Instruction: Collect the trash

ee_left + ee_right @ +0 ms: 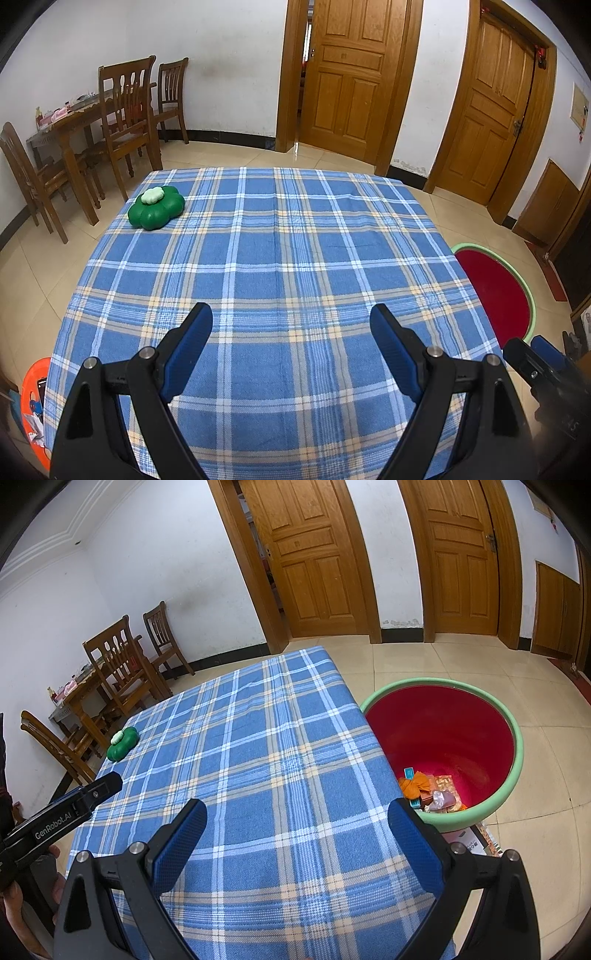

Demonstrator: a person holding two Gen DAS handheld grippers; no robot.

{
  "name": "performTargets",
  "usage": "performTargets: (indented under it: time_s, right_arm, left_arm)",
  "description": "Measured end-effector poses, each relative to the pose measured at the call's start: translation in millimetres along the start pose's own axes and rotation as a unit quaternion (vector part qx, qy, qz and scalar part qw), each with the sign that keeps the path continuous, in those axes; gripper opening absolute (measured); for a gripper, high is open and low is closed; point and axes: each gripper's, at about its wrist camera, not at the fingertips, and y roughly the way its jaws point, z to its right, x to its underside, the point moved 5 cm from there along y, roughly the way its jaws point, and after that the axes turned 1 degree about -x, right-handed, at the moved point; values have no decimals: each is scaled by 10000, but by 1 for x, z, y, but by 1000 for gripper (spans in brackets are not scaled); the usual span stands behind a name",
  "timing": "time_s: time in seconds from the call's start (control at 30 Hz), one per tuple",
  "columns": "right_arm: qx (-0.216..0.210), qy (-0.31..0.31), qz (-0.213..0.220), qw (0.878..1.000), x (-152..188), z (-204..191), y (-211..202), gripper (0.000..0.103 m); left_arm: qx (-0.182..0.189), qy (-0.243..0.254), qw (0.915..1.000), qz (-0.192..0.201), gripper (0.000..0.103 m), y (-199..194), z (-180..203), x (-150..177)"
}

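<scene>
Plaid-cloth table (280,258), green flower obj (156,212) far-left corner. Trash pile (430,788) sits in red bin (515,760) right of table. Left gripper (291,334) & right gripper (297,825) both wide, nothing btwn fingers.

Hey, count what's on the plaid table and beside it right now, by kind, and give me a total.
Green flower-shaped container on the tablecloth: 1
Red bin on the floor, trash inside: 1
Hand-held grippers over the table: left, right: 2
Total: 4

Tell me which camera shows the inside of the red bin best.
The right wrist view: the red bin shows its whole green rim and the wrappers at its bottom. The left wrist view catches only part of it, cut off by the table edge.
</scene>
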Motion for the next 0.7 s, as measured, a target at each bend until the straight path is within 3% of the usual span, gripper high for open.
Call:
performTargets:
  time_s: [0.7]
  right_arm:
    - [2, 4, -5, 10000, 0, 0, 0, 100]
  left_arm:
    - [7, -7, 10000, -13, 87, 1, 0, 2]
